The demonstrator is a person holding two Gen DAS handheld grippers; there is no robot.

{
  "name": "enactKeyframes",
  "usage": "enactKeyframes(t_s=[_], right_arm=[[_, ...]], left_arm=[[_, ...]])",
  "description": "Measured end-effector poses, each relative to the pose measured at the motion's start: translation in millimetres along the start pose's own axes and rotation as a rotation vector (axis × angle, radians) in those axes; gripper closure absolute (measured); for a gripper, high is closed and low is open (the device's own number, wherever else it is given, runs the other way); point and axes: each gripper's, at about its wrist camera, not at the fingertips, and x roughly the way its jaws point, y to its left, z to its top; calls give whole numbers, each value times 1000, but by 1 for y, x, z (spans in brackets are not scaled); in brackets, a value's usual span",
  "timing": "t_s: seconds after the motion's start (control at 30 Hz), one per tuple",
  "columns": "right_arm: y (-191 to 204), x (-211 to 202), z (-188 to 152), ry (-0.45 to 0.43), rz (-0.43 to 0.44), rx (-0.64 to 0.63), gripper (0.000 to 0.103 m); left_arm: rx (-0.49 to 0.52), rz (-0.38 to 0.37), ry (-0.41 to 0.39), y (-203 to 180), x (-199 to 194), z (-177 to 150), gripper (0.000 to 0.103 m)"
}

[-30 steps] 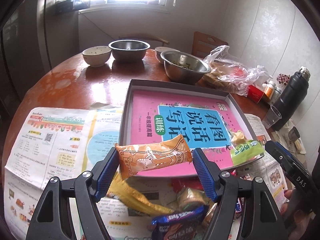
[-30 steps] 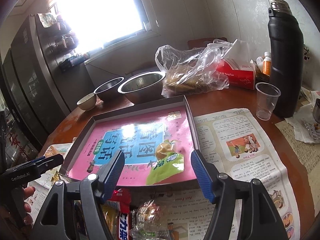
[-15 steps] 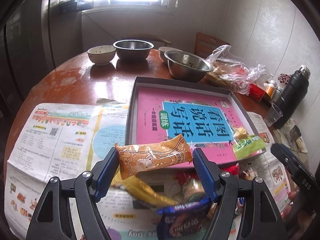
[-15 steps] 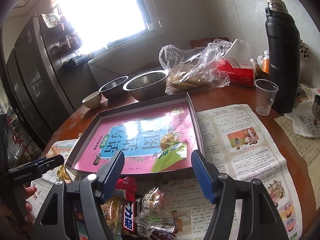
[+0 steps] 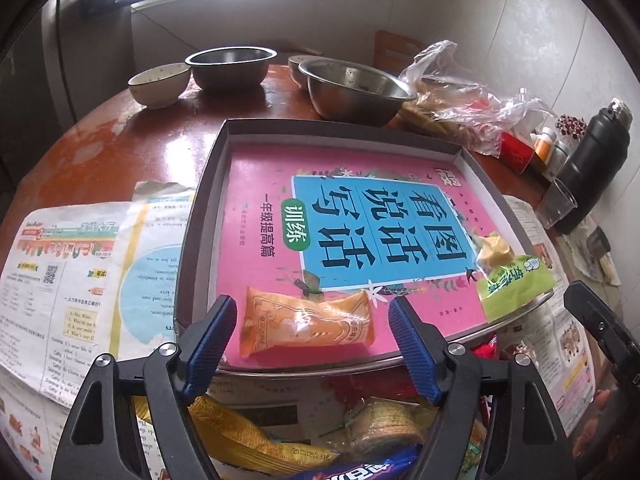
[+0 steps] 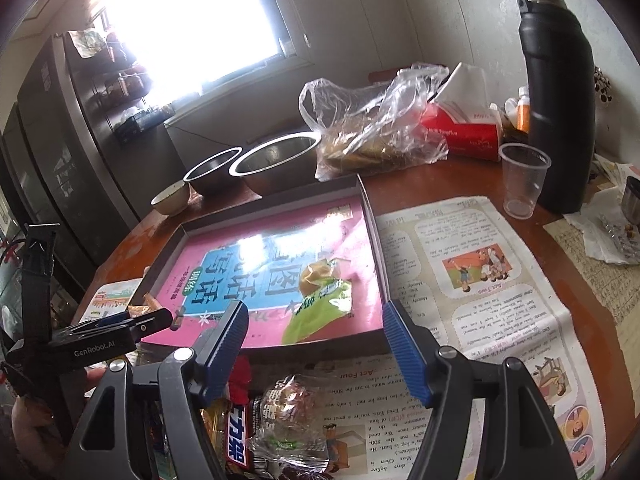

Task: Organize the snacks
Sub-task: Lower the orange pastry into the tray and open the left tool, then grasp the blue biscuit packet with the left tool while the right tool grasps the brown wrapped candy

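The orange snack packet [image 5: 306,326], a crinkly, glossy pouch with a pale line drawing on its front, lies flat on the pink book cover near the front edge of the grey tray [image 5: 200,216]. The left gripper [image 5: 310,342] has just been opening its blue fingers, which now stand clear of the packet's two ends. The right gripper [image 6: 314,350] hangs with its fingers apart and nothing between them, above the pile of wrapped snacks [image 6: 280,412] on the newspaper [image 6: 472,280], while a green packet [image 6: 320,312] rests in the tray's near right corner.
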Motion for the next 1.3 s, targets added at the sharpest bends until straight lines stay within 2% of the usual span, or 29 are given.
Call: enactKeyframes(t_s=[0.23,0.47,0.67,1.03,1.3], right_arm=[[0,2,0,2,0,-1,29],[4,-8,0,-13,9,-17,27],[8,-21,-8,-14,20,-39,24],[9,-39,-33,7,31,-49,24],[5,-46,-51,32,32,-47,24]], left_arm=[[-1,-6,-17,2,-11,-1,23],[4,-1,-70,4,-48,-4,23],[-11,7,-82,11,-70,-17,23],[-26,18,-52,21,-85,-55,23],[-6,-10,-13,7,-79,-78,23]])
